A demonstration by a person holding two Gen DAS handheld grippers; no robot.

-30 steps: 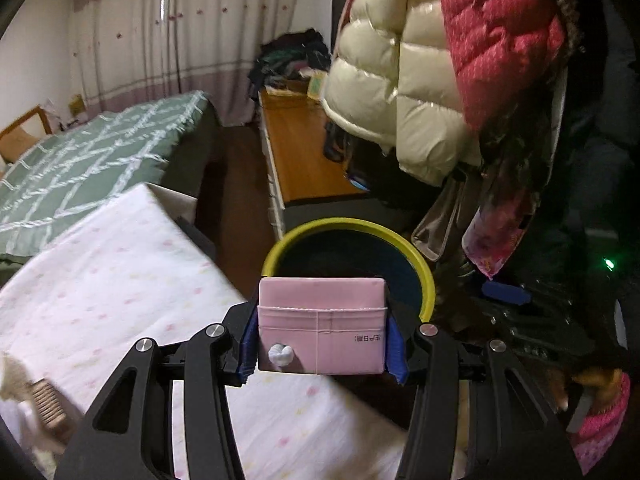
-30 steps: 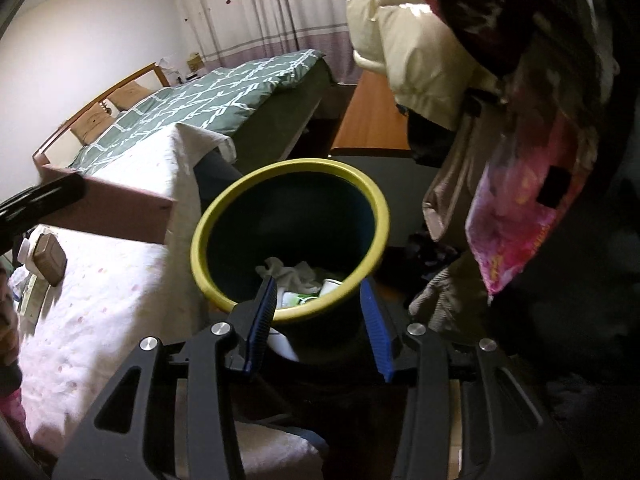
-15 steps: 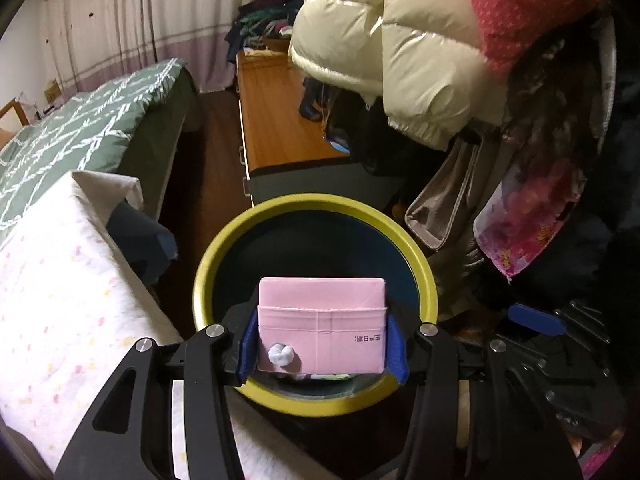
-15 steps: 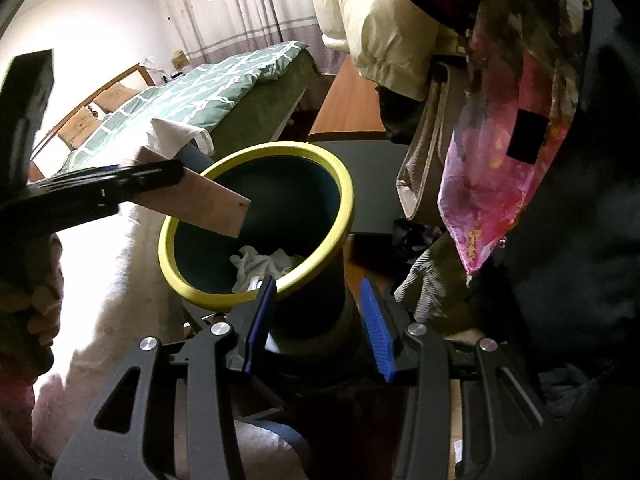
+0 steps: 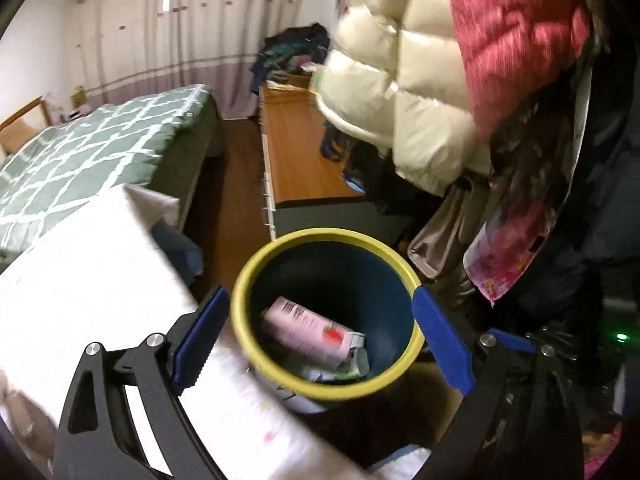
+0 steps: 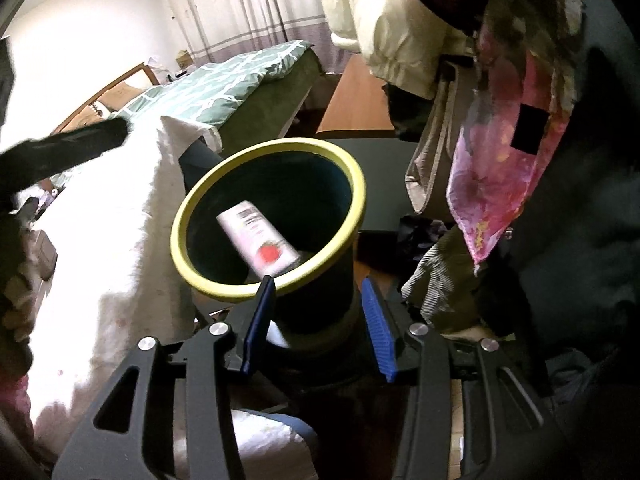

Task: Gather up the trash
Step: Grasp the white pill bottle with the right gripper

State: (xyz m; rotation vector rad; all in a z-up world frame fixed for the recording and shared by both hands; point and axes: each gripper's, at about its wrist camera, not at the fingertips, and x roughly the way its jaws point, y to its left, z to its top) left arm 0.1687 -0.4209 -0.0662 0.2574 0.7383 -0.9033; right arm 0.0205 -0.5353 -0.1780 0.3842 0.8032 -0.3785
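1. Left wrist view: the left claw [image 5: 322,338] stands wide open and holds nothing; its blue pads frame the yellow-rimmed bin [image 5: 405,277] from either side. The pink carton [image 5: 310,330] lies inside the bin, below and straight ahead of this claw, tilted, its long axis running from the far left wall down toward the near right. It rests on paler scraps at the bottom. The white spotted bed cover [image 5: 92,280] lies just beside the bin on the left.

2. Right wrist view: the right claw [image 6: 318,322] is partly open and empty, hovering low against the bin's [image 6: 188,220] near outer wall. From here the carton [image 6: 260,240] looks blurred, so I cannot tell whether it has settled.

3. The left claw is judged the nearer to the bin's mouth. The next piece of trash is not visible in either view.

4. The left view shows the scraps under the carton. The right view shows the bin's dark outer side and the left claw's black arm [image 6: 64,152] over the bed.
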